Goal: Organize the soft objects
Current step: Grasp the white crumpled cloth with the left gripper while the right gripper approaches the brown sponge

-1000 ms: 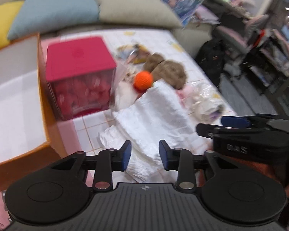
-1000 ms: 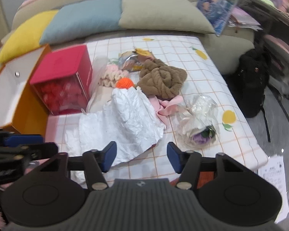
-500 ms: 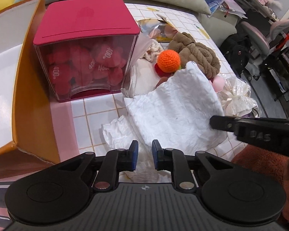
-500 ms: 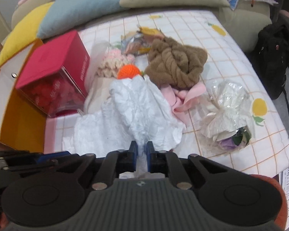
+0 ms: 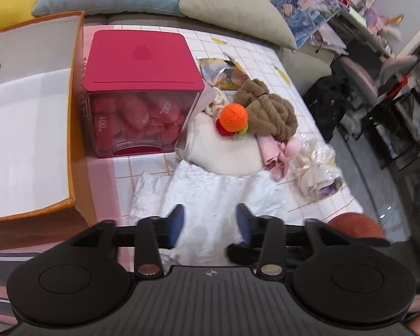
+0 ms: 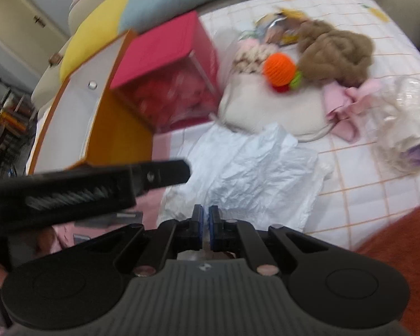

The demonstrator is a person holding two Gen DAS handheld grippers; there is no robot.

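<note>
Pinching white tissue paper (image 6: 254, 173) edge w/ right gripper (image 6: 205, 221); left gripper (image 5: 210, 221) spread, hovering. Pulling slow, low, avoiding tearing.

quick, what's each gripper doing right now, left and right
Left gripper: open, empty, above the white sheet.
Right gripper: shut on the white sheet's near edge.

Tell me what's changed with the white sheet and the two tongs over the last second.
The left tongs, nearly shut half a second ago, are open again over the white sheet. The right tongs closed on the sheet's near edge and still pinch it. The sheet, earlier draped up against the orange crochet ball, now lies flatter, uncovering a cream cushion. The red box stayed put.
</note>
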